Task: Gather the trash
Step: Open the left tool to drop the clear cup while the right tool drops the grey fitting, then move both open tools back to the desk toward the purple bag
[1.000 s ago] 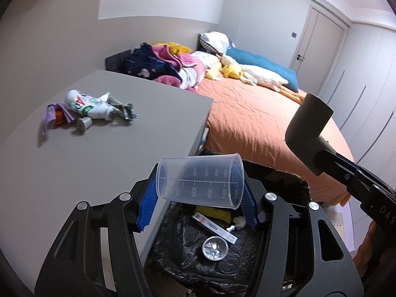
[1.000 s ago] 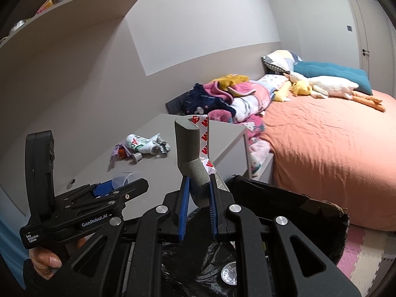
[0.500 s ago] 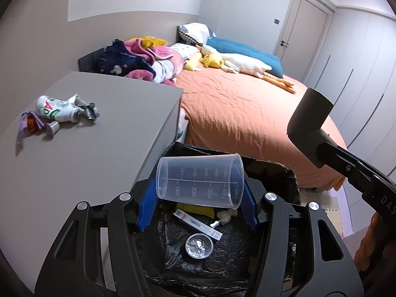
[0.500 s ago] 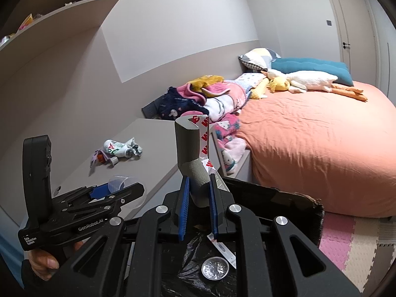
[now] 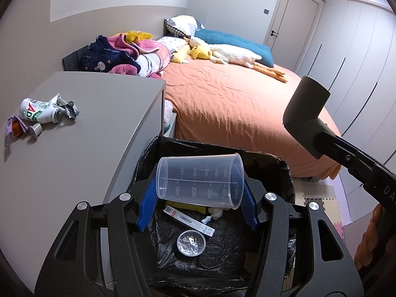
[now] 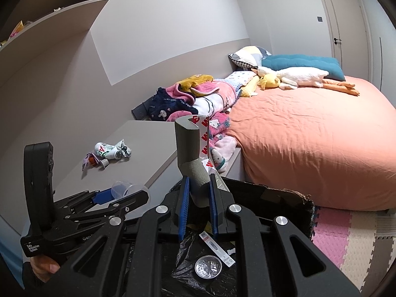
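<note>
Left hand-held gripper [image 5: 199,199]: clamped across a clear measuring cup [image 5: 200,180] lying sideways, held above the black-lined bin [image 5: 272,170]. Right hand-held gripper [image 6: 199,204]: clamped on a bent grey foam tube [image 6: 189,153], apparently with a strip of red-lettered tape stuck to it, poised over the same bin; more trash [image 5: 40,113] remains on the tabletop [image 5: 99,123]. Handling advice: centre each item over the liner's opening, clear of the rim and of the other gripper, then part the jaws fully so nothing catches on the pads.
</note>
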A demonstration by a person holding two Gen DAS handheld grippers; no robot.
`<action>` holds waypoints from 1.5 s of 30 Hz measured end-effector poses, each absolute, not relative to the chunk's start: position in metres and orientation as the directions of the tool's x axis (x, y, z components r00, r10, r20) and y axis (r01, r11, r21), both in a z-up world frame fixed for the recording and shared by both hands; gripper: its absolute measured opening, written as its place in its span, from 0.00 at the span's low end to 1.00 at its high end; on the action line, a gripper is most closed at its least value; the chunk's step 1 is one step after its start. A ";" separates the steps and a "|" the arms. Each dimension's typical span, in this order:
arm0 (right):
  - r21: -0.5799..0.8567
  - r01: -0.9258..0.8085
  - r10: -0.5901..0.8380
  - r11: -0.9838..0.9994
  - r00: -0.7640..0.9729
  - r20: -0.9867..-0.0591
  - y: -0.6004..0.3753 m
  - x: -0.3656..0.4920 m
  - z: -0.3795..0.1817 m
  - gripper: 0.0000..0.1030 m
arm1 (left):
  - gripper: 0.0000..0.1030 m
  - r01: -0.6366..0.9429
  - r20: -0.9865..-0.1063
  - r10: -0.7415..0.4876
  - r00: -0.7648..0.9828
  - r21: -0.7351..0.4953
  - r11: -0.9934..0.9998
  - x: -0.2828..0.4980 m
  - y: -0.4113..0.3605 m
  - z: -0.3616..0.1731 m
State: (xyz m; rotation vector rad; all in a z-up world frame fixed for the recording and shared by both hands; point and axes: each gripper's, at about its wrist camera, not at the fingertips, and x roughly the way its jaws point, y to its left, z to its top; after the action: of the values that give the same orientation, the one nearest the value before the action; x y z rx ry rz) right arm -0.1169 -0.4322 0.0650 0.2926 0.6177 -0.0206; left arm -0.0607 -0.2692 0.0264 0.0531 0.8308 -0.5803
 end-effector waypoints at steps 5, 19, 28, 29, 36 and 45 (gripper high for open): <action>0.270 0.119 0.060 0.956 0.816 -0.574 -0.434 -0.118 0.065 0.16 | 0.54 0.513 -0.710 -0.469 0.525 -0.175 0.840 -0.058 -0.271 0.026; 0.264 0.183 -0.020 0.947 0.854 -0.520 -0.448 -0.133 0.079 0.71 | 0.94 0.476 -0.705 -0.429 0.565 -0.146 0.867 -0.052 -0.261 0.033; 0.265 0.160 0.007 0.951 0.844 -0.536 -0.437 -0.122 0.074 0.72 | 0.94 0.468 -0.708 -0.405 0.579 -0.118 0.876 -0.051 -0.253 0.029; 0.263 0.155 0.012 0.952 0.842 -0.540 -0.434 -0.120 0.073 0.72 | 0.94 0.466 -0.708 -0.403 0.579 -0.118 0.877 -0.051 -0.251 0.029; 0.251 0.115 0.046 0.961 0.831 -0.555 -0.411 -0.102 0.069 0.72 | 0.94 0.437 -0.710 -0.390 0.586 -0.129 0.890 -0.040 -0.232 0.024; 0.246 0.043 0.106 0.968 0.819 -0.563 -0.375 -0.075 0.068 0.72 | 0.94 0.365 -0.707 -0.348 0.616 -0.135 0.921 -0.024 -0.192 0.028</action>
State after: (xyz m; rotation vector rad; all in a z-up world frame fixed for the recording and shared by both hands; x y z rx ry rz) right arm -0.0751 -0.3748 0.0677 0.2540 0.6110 0.0339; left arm -0.0238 -0.1922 0.0276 0.0228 0.8094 -0.4108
